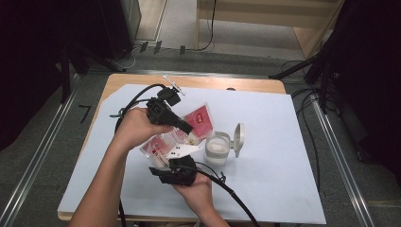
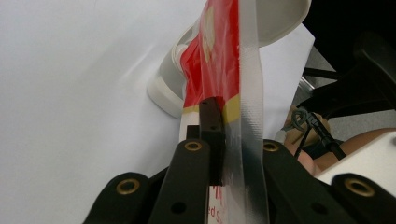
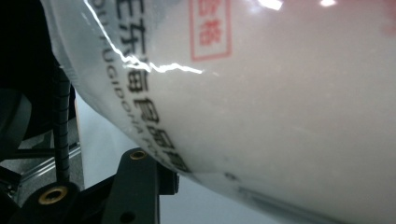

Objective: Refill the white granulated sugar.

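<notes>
i am holding a red-and-white plastic pouch point(image 1: 182, 135) above the white sheet point(image 1: 283, 156) that covers the wooden table point(image 1: 142, 80), just beside an open white jar point(image 1: 216, 149). seen from the high view, the pouch's long axis is running from lower left to upper right, and its upper end is pointing toward the jar. my left gripper point(image 1: 189, 128) is clamping fully down on the pouch's thin edge; in the left gripper view the jaws are pinching the clear, ribbed seal strip point(image 2: 247, 93) beside the red printed panel and a yellow band. my right gripper point(image 1: 177, 158) is supporting the lower part of the pouch with its jaws partly spread; in the right gripper view the glossy white face of the pouch point(image 3: 261, 107), carrying black lettering and a red stamp, is bulging right over the jaw, but i cannot tell whether the pads are pressing on it. the pouch is flexible, smooth film, flat at the seal and rounded lower down. the jar is a squat cylinder with a hinged flip lid point(image 1: 239, 138) standing up.
</notes>
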`<action>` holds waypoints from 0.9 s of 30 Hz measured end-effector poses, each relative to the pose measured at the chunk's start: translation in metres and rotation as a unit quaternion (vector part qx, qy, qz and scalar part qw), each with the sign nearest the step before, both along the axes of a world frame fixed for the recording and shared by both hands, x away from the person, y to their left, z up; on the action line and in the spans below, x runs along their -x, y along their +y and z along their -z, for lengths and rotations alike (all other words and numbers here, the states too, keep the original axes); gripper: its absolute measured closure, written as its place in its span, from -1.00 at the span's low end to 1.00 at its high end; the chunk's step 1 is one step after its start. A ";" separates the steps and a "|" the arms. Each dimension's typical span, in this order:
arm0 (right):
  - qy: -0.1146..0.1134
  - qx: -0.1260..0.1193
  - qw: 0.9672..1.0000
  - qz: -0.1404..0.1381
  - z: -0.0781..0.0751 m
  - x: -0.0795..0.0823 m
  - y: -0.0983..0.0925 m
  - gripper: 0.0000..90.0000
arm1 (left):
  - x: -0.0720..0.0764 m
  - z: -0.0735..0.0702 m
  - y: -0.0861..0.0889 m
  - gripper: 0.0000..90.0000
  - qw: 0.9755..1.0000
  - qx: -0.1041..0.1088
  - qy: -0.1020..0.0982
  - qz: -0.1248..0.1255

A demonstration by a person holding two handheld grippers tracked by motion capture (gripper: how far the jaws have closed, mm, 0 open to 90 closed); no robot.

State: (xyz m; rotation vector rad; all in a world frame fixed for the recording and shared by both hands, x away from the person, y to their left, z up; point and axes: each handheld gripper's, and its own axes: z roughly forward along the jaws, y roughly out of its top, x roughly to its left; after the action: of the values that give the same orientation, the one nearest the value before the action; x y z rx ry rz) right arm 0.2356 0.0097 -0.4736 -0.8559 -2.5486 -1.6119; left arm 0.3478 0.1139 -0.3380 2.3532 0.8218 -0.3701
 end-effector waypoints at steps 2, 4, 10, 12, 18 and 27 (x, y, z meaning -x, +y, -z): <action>-0.002 0.003 1.000 -0.002 0.000 0.000 0.000 0.30 | 0.000 0.000 0.002 1.00 1.000 0.005 0.002 -0.001; -0.006 0.005 1.000 -0.001 0.000 0.001 0.000 0.30 | 0.000 -0.002 0.006 1.00 1.000 0.014 0.003 0.005; -0.013 -0.007 1.000 0.006 -0.002 0.000 -0.004 0.29 | 0.003 -0.009 0.016 1.00 0.999 0.034 -0.001 0.001; -0.017 -0.009 1.000 0.009 -0.003 0.000 -0.005 0.29 | 0.003 -0.010 0.020 1.00 0.999 0.036 -0.002 0.001; -0.024 -0.012 0.999 0.022 -0.003 0.000 -0.009 0.28 | 0.004 -0.014 0.026 1.00 0.999 0.051 -0.008 0.003; -0.020 -0.028 0.999 0.038 -0.005 -0.004 -0.016 0.30 | 0.009 -0.026 0.045 1.00 0.997 0.073 -0.021 -0.011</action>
State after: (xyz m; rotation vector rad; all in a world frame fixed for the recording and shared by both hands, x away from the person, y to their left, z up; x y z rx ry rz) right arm 0.2395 -0.0066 -0.4687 -0.9363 -2.5133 -1.7303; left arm 0.3386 0.1586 -0.3117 2.2075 0.7744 -0.3582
